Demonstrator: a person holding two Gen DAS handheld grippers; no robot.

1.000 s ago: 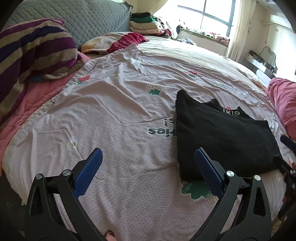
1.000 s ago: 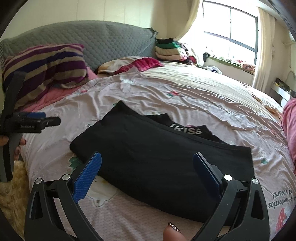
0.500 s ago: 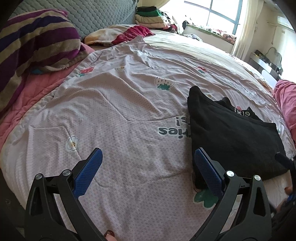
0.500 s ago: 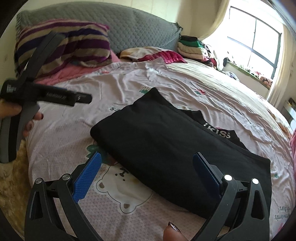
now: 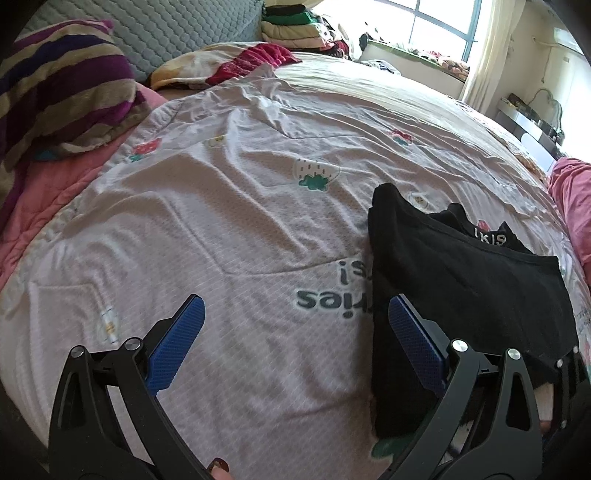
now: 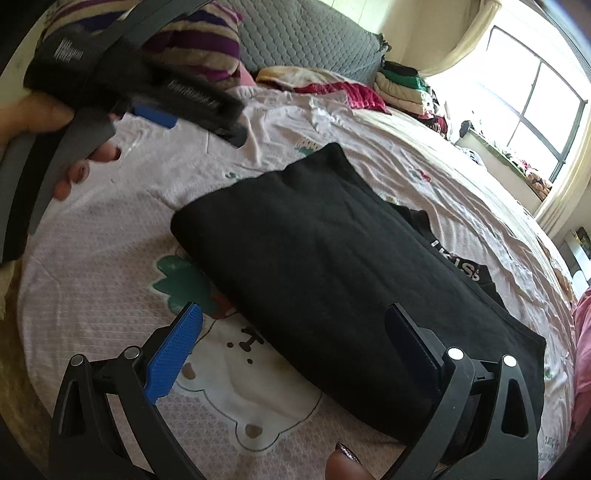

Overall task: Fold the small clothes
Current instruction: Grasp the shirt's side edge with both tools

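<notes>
Folded black cotton garment (image 6: 332, 266) lies flat on bed's pale pink printed sheet (image 5: 221, 221), white lettering on waistband at far edge. Left tongs (image 5: 295, 336) apart, empty, over bare sheet; right blue pad just beside garment's left edge. Right tongs (image 6: 295, 339) apart, empty, straddling garment's near edge; whether pads touch fabric, cannot tell. Hand (image 6: 55, 136) grips left tool's handle above sheet, upper left in right wrist view. Striped purple-and-tan pillow (image 5: 62, 92) at grey quilted headboard (image 5: 177, 33).

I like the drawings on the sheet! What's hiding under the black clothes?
The black clothes lie on the printed sheet, covering part of a green-leafed picture and some lettering. The rest underneath is hidden.
</notes>
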